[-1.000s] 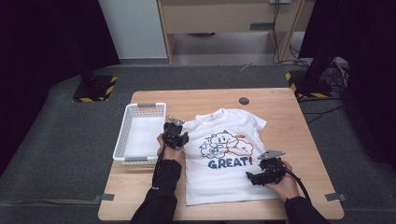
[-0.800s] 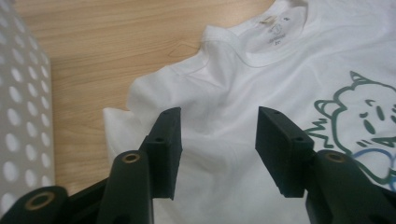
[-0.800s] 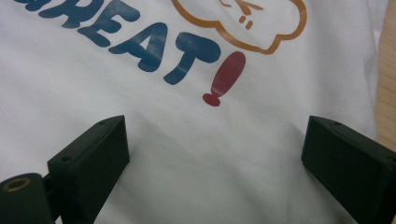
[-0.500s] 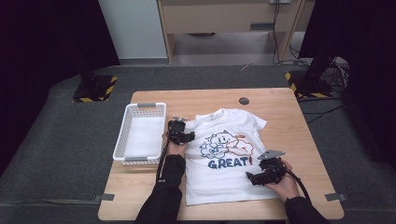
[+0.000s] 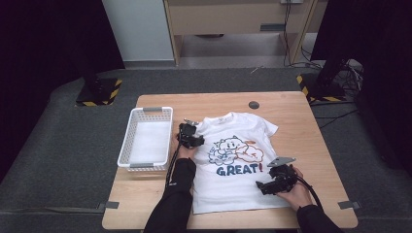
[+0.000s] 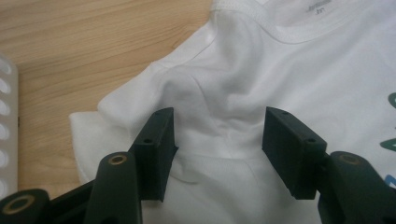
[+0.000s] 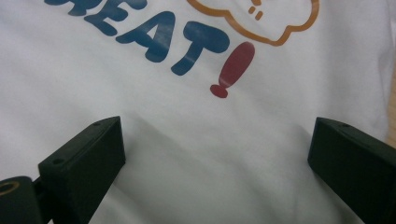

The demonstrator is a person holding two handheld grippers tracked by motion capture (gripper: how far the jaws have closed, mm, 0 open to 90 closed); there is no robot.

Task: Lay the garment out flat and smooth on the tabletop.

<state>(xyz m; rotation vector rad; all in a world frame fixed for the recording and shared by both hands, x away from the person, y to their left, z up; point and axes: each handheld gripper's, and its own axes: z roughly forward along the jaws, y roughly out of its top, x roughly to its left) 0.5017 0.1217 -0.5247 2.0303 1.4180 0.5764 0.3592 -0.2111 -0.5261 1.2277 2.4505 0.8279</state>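
White cotton T-shirt lies flat on the counter beside the basket; left gripper, jaws wide, straddles its sleeve; right gripper, jaws wide, near hem.

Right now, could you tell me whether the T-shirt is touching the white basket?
Apart. The high view shows bare wood between the T-shirt sleeve and the basket.

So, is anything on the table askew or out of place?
Only the T-shirt's left sleeve: it is bunched and wrinkled near the open left gripper. The rest of the T-shirt lies flat, and the basket sits square.
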